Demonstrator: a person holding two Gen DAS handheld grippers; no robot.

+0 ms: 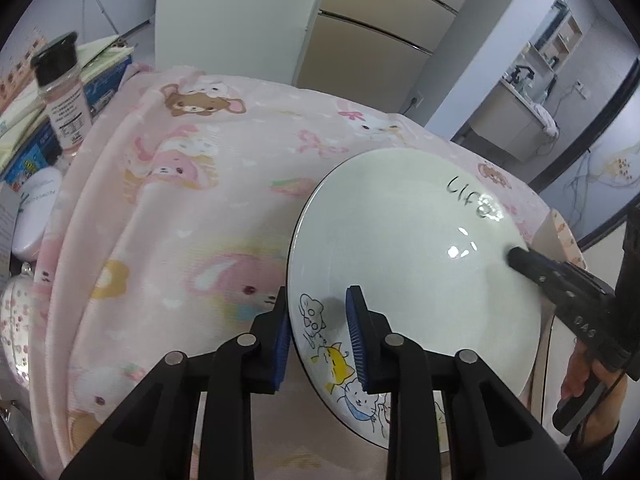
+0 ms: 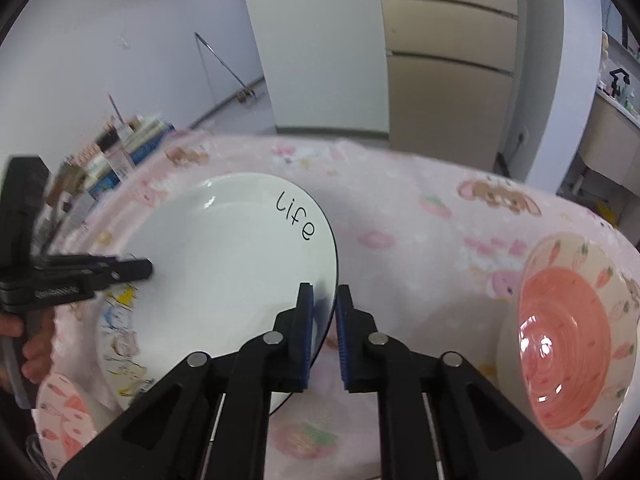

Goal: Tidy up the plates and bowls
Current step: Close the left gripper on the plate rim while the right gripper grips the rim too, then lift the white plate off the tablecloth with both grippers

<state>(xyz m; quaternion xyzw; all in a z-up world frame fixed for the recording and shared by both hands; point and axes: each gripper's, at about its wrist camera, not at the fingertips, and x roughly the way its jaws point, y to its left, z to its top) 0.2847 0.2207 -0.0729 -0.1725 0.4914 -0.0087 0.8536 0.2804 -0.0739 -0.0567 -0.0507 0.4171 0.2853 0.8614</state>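
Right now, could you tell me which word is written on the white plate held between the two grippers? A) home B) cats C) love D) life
D: the white plate bears the handwritten word "life" near its far rim, readable in both wrist views.

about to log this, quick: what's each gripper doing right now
left gripper: closed on the rim of the white plate
right gripper: closed on the same plate's opposite rim

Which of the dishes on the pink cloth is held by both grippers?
The white plate with "Life" written on it; the pink carrot-patterned bowl sits untouched to its right.
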